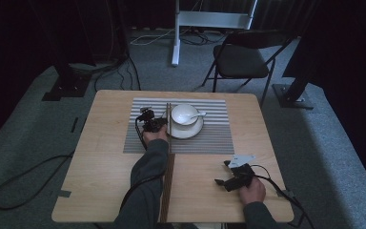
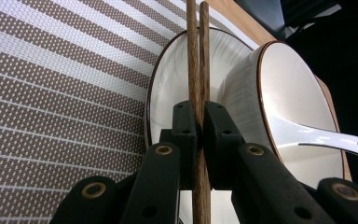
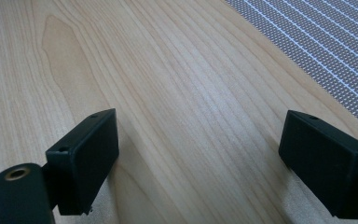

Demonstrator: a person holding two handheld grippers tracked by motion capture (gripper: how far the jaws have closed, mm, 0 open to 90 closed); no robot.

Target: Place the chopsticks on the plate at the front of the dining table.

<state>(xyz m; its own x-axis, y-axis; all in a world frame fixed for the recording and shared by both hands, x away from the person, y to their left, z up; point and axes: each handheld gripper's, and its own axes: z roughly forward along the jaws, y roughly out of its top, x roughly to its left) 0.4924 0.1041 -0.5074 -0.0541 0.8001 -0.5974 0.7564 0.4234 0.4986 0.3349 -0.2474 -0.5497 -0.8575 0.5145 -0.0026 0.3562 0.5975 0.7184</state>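
At the centre of the high view, my left tool (image 1: 158, 123) is clenched on a pair of dark wooden chopsticks (image 1: 168, 119), and in the left gripper view its two black pads (image 2: 184, 135) press the sticks (image 2: 196, 60) between them. From that grip the chopsticks run up the frame along the left edge of a white saucer (image 1: 196, 132) with a brown rim. On the saucer stands a white bowl (image 1: 184, 114), and a white spoon (image 1: 196, 116) rests in it with its handle pointing right. All of this sits on a striped placemat (image 1: 209, 143) in the upper middle of the wooden table (image 1: 100, 162). Toward the lower right of the high view, my right tool (image 1: 225, 182) rests on bare wood, well apart from the placemat; in the right gripper view its jaws stand wide and released, with nothing between them.
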